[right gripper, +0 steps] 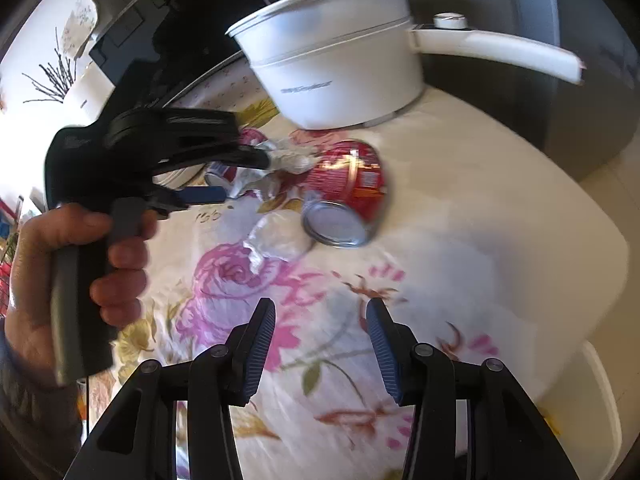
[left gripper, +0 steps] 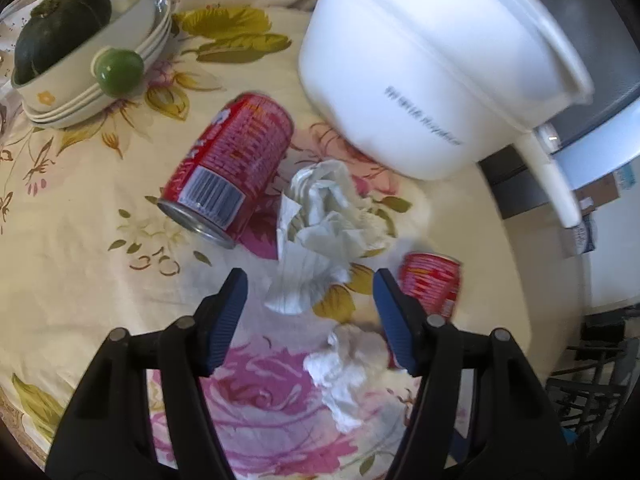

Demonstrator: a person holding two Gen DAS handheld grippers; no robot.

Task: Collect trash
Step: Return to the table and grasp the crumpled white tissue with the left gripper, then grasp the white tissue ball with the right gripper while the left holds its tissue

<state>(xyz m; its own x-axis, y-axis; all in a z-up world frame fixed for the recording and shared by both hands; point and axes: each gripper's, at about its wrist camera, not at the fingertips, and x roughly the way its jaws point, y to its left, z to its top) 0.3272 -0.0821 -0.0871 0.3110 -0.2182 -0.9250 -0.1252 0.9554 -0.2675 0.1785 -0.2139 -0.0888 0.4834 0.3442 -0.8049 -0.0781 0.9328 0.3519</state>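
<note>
Left gripper point(left gripper: 310, 286) and right gripper point(right gripper: 320, 320) gape empty; two cans point(left gripper: 230, 164) and tissues point(left gripper: 324, 208) remain mid-tabletop point(left gripper: 80, 240), nothing collected.

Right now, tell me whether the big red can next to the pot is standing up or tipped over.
Tipped over. The red can lies on its side on the tablecloth, its silver end facing sideways toward the camera, beside the crumpled tissue.

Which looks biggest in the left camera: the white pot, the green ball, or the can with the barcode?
1. white pot
2. can with the barcode
3. green ball
</note>
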